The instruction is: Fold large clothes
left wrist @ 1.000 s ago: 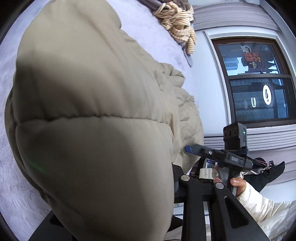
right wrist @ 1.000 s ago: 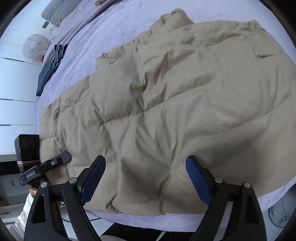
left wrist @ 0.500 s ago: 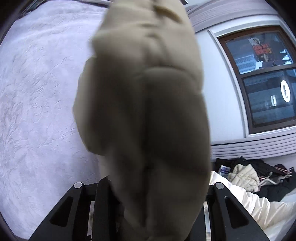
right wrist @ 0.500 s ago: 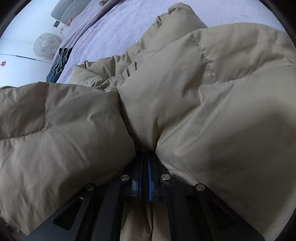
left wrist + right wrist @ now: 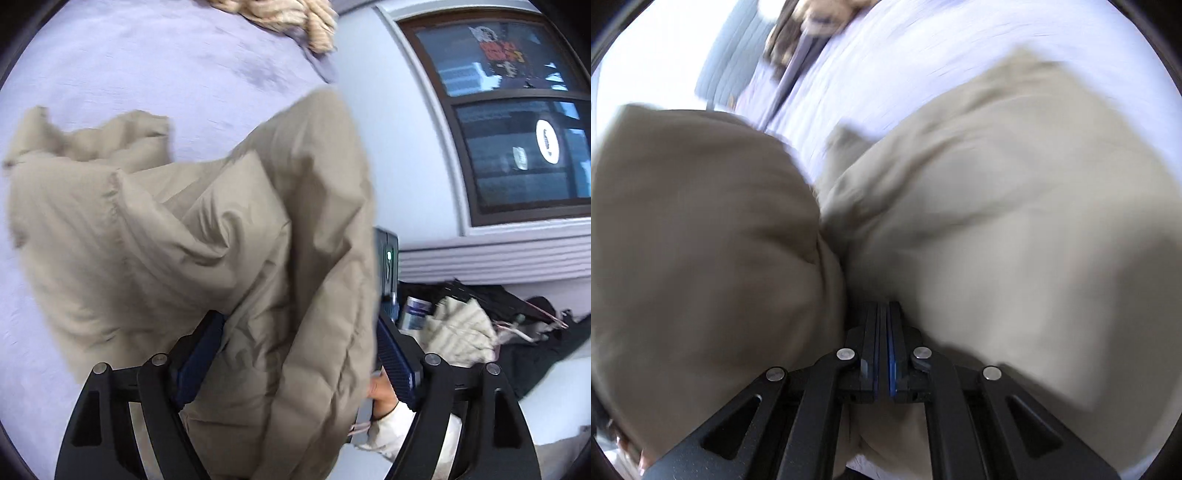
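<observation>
Left wrist: opening left tongs (image 5: 295, 354) straddle jacket (image 5: 184, 240); bedspread (image 5: 147, 55) beyond.

Beige puffer jacket (image 5: 229, 236) bunched up on lavender bed (quilted, part lifted), folds blurry.

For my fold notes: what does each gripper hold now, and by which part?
Right gripper: shut on a pinched fold of the beige puffer coat. Left gripper: jaws opening, coat between them, seemingly released.

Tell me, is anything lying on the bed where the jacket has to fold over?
Nothing visible does. The bed beyond the jacket is bare purple cover; the knitted bundle sits at its far edge. The right gripper is shut on the jacket; the left gripper is opening around it.
</observation>
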